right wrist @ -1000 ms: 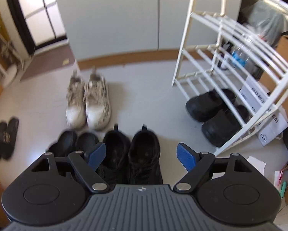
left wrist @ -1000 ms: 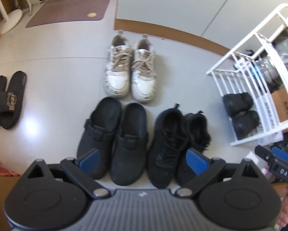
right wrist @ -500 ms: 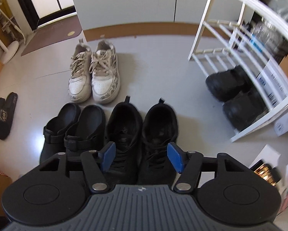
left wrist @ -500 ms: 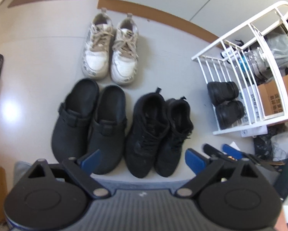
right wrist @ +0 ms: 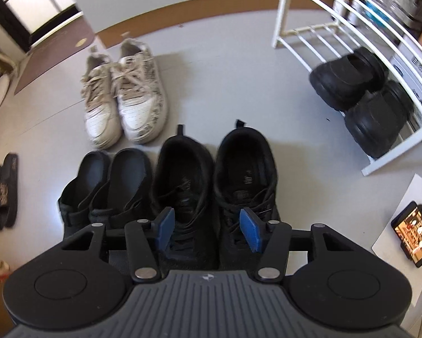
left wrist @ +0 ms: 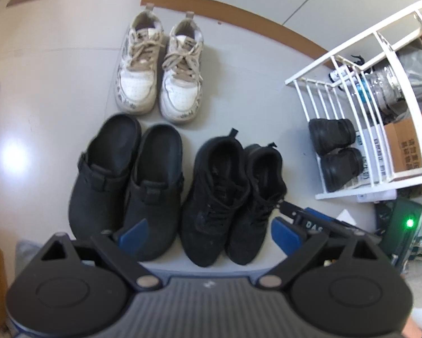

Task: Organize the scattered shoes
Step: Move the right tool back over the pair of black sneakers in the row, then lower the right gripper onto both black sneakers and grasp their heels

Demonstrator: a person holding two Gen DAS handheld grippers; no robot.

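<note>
Sneakers in black (right wrist: 213, 186) are set side by side on the grey floor (right wrist: 239, 79), toes toward the cameras and heel tabs toward the wall, directly beneath the right gripper (right wrist: 208, 226). That gripper is aimed steeply down over their laced fronts; its blue pads have just been closing to a half-open gap, and in this view they overlie the inner halves of the two shoes, though no contact is seen and nothing is pinched. Such a gap is judged to suit a pinch on both inner collars together, so that the pair could be lifted as one. The left gripper (left wrist: 208, 232) is held with its jaws wide apart and empty, above the toes of the black clogs (left wrist: 126, 186) and the sneakers.

The clogs are placed just beside the sneakers, touching or nearly so, and the white lace-up pair (right wrist: 123, 95) lies beyond them toward the brown skirting. A white wire shoe rack (right wrist: 318, 39) stands to the right, well apart, with one black pair (right wrist: 360, 98) already lodged on its lowest tier, which is probably where the rest are meant to go. Black slippers (right wrist: 2, 194) are left far off at the left edge. A phone on a sheet of paper (right wrist: 413, 233) lies near the rack's foot and should be avoided. Crowding by the clogs is judged the main obstacle to a clean grip.
</note>
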